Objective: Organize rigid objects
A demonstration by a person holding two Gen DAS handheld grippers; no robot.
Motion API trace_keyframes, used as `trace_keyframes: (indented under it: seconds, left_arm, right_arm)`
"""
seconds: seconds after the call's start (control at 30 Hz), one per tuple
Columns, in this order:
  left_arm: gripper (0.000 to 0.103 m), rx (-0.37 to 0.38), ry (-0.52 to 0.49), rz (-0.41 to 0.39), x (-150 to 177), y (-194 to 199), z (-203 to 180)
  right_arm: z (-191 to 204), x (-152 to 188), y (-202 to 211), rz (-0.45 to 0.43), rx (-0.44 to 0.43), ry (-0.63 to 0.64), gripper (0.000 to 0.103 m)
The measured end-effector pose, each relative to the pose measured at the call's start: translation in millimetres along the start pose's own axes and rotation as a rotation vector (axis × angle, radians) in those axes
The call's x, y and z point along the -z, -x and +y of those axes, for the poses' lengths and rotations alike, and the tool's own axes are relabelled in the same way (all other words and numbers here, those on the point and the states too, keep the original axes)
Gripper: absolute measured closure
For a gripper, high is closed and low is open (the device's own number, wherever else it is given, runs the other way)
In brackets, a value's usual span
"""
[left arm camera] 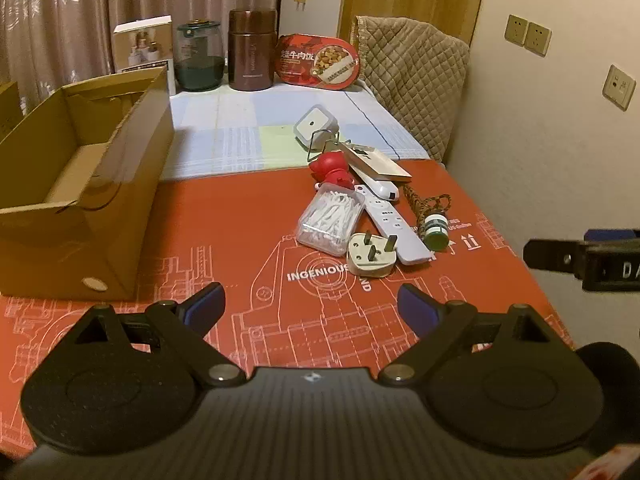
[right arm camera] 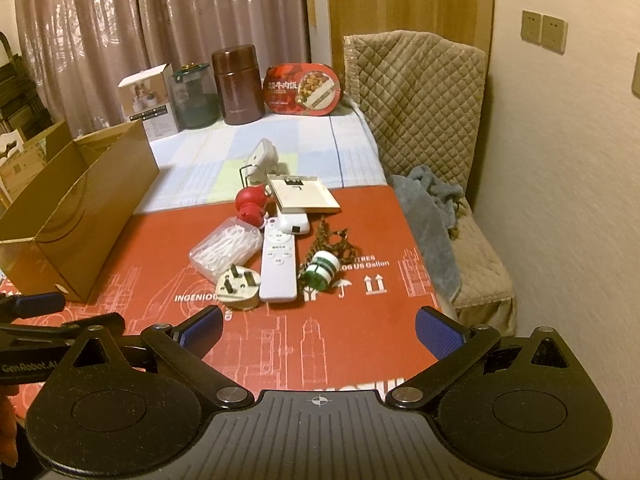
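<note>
Both grippers hang over the red printed mat (left arm camera: pixel 224 216) with nothing between their blue pads. Low in the left wrist view, the left gripper (left arm camera: pixel 311 312) has its jaws spread wide and empty. Low in the right wrist view, the right gripper (right arm camera: pixel 319 330) stands just as wide and just as empty; its black finger also pokes in at the right edge of the left wrist view.

Just beyond the left gripper, at the middle of the frame, lies a cream three-pin plug (left arm camera: pixel 371 255), prongs up, touching a white remote control (left arm camera: pixel 394 226) on its right and a clear box of white picks (left arm camera: pixel 331 218) behind it. Right of the remote sits a small green-and-white bottle (left arm camera: pixel 436 233) tied to a braided cord (left arm camera: pixel 424 204). Farther up the pile are a red figurine (left arm camera: pixel 333 168), a flat beige box (left arm camera: pixel 380 162) resting on a white device, and a white adapter (left arm camera: pixel 316 126) on the pale checked cloth.

At the left of the frame stands an open cardboard box (left arm camera: pixel 92 216), well apart from the pile. Along the top, against the curtain, stand a glass jar (left arm camera: pixel 199 56), a brown flask (left arm camera: pixel 252 49) and a red meal tray (left arm camera: pixel 316 62).
</note>
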State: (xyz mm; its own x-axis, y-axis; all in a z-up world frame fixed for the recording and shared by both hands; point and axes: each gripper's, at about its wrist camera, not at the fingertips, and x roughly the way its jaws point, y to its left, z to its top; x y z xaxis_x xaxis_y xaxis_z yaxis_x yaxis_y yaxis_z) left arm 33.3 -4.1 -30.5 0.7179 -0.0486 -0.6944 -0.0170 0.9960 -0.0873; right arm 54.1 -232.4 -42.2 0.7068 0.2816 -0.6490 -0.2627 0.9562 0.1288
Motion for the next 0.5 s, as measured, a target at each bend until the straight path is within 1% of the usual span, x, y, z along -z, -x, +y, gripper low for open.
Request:
trace_keyframes:
  seconds: [0.13, 0.23, 0.27, 0.3, 0.4, 0.43, 0.5]
  left_arm:
    - [0.013, 0.021, -0.004, 0.000, -1.1, -19.5, -1.1]
    - [0.016, 0.037, -0.015, 0.006, -1.9, -34.6, -2.7]
    - [0.017, 0.039, -0.019, 0.006, -2.2, -39.1, -3.2]
    - [0.017, 0.040, -0.026, 0.002, -2.5, -43.4, -4.0]
    - [0.018, 0.055, -0.042, -0.002, -4.0, -54.6, -7.1]
    - [0.018, 0.060, -0.047, 0.000, -4.5, -58.3, -8.4]
    - [0.018, 0.071, -0.060, 0.002, -5.6, -65.1, -11.3]
  right_arm:
    - [-6.0, -6.8, -19.0, -0.001, -0.007, 0.001, 0.003]
    - [-9.4, -11.5, -34.8, 0.007, -0.008, 0.005, 0.003]
    - [-9.6, -13.6, -42.3, 0.016, 0.001, 0.015, 0.007]
    - [-10.1, -14.9, -47.6, 0.022, 0.003, 0.021, 0.016]
    - [-13.1, -20.0, -65.5, 0.045, -0.023, 0.039, 0.024]
    - [-13.1, -22.2, -71.0, 0.056, -0.027, 0.060, 0.026]
    - [-13.2, -27.4, -84.3, 0.081, -0.041, 0.119, 0.032]
